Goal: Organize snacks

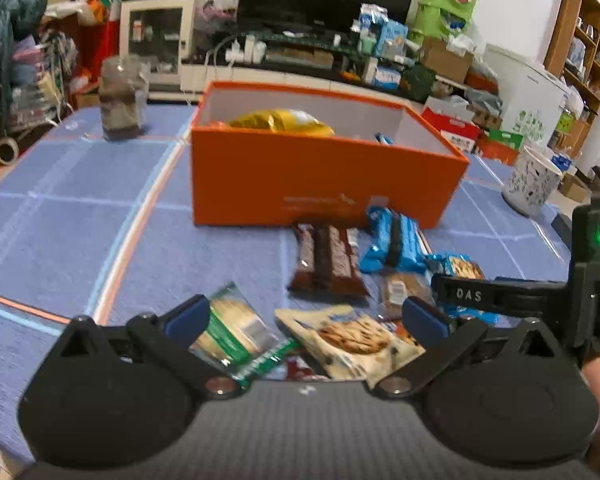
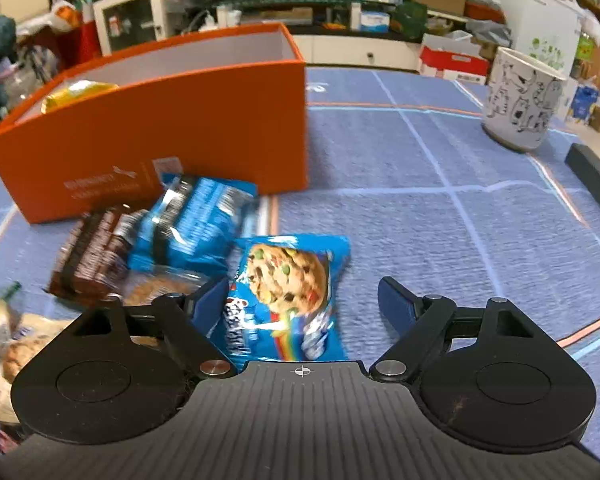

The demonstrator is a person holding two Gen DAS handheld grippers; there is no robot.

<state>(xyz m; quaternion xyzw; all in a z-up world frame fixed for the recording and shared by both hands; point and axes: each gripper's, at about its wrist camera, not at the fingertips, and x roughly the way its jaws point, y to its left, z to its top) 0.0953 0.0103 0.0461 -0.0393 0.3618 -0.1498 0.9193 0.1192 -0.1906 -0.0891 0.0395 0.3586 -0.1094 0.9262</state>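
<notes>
Clear bag (image 1: 122,100): far left on the blue checked tablecloth (image 1: 60,220), upright, with dark contents; the view is too blurred to say more.
Orange box (image 1: 320,184): open-topped, in the middle of the table, well apart from the clear bag; a yellow packet (image 1: 284,120) lies at its left end, and a bit of blue wrapper peeks up further right.
Green-and-white packet (image 1: 240,336): nearest the left gripper's left finger, lying flat on the cloth.
Left gripper (image 1: 306,316): jaws wide apart, gripping nothing — it hovers low over the loose snacks, its blue pads (image 1: 188,316) on either side of the near packets.
White cookie packet (image 1: 352,340): between the left gripper's fingers, just beside the green-and-white one.
Brown bar packets (image 1: 328,260): flat in front of the box, close to its front wall.
Blue sandwich-cookie packet (image 1: 392,244): just right of the brown bars, against the foot of the box.
Rainbow cookie packet (image 2: 288,300): the rightmost of the pile — blue, with a candy-studded cookie printed on it.
Right gripper (image 2: 304,304): fingers spread wide around the rainbow cookie packet, the left pad seemingly touching its edge, the right pad clear of it; nothing is clamped.
White cup (image 2: 524,100): printed with black cartoon figures, upright at the far right of the table, well away from the snacks.
</notes>
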